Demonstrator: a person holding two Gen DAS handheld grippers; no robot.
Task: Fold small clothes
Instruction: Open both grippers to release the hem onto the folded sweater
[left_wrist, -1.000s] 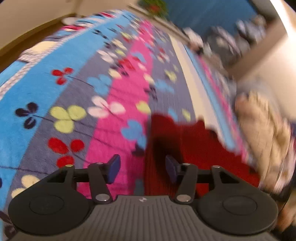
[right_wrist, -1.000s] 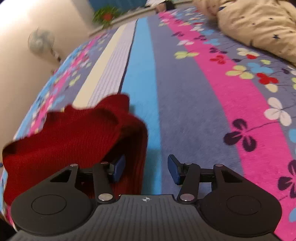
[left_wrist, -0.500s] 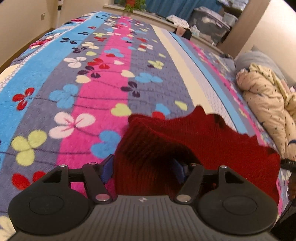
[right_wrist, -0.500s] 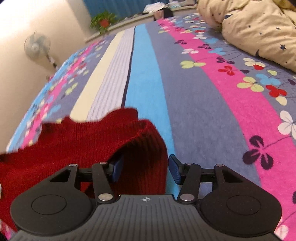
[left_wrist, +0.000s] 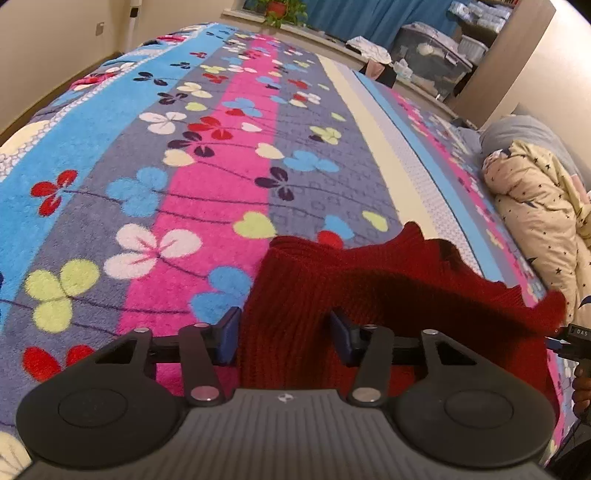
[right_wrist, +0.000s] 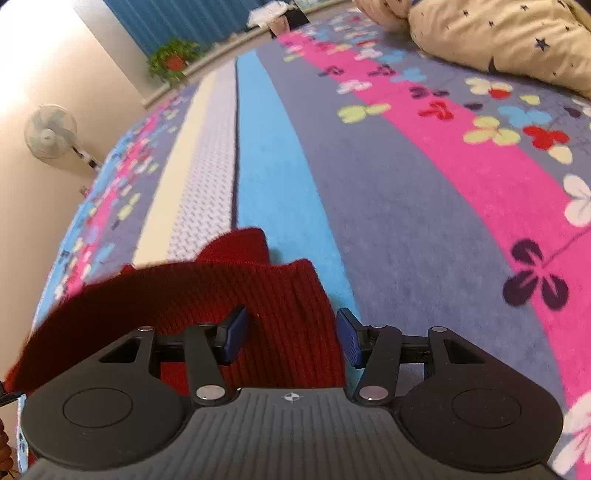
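A dark red knitted garment (left_wrist: 388, 291) lies on the flowered striped bedspread (left_wrist: 192, 155). In the left wrist view my left gripper (left_wrist: 284, 338) is open, its blue pads (left_wrist: 227, 334) set either side of the garment's left edge, which fills the gap. In the right wrist view the same garment (right_wrist: 207, 295) has its right edge between the wide-open fingers of my right gripper (right_wrist: 291, 338). Neither gripper presses the cloth. The other gripper's tip shows at the far right of the left wrist view (left_wrist: 570, 341).
A cream star-print quilt (left_wrist: 543, 218) lies bunched at the right of the bed, also seen in the right wrist view (right_wrist: 498, 33). A standing fan (right_wrist: 50, 131) is beyond the bed's left edge. Storage boxes (left_wrist: 428, 59) and a potted plant (left_wrist: 280, 9) stand at the far end.
Both grippers have moved forward onto the red garment, so its two edges now sit between the open fingers. The left view has steadied from a blurred swing.
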